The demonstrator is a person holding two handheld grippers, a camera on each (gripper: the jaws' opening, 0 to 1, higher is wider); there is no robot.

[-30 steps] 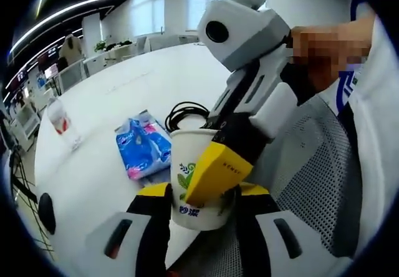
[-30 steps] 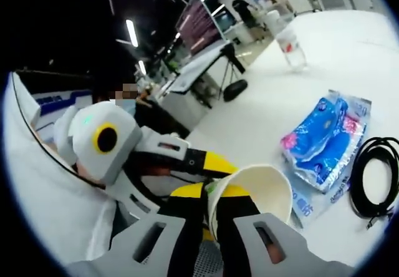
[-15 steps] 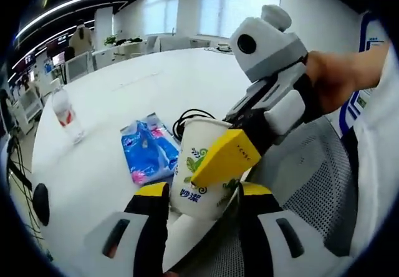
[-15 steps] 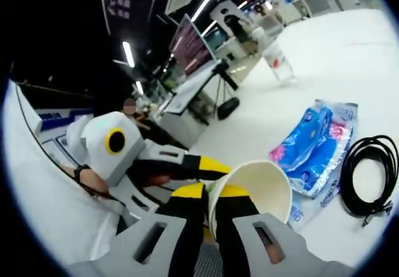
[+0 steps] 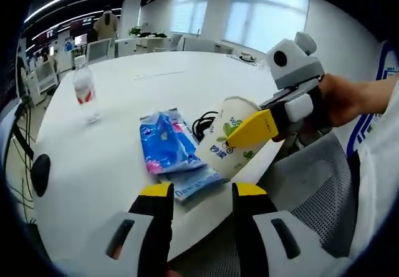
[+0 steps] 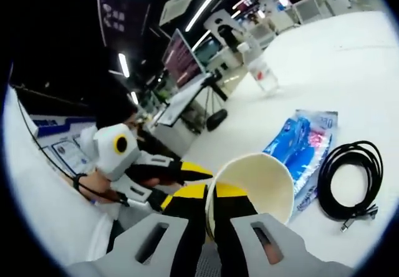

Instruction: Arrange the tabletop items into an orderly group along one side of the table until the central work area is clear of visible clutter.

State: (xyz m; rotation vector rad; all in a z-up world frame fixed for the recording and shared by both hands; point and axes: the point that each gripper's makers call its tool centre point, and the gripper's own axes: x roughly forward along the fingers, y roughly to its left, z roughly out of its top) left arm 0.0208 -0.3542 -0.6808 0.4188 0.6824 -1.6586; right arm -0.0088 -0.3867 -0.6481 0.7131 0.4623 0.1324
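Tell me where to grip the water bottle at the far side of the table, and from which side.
Grip the water bottle around its body, near the red label, coming in level from the side. It stands upright and alone on the white table, so jaws can close across its round wall; its narrow cap would likely offer a poorer hold.

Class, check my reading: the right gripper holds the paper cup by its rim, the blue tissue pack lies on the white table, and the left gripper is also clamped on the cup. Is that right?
Not quite. The left gripper is open and apart from the paper cup, as the left gripper view shows. The rest stands: the right gripper pinches the cup's rim, and the blue tissue pack lies on the white table.
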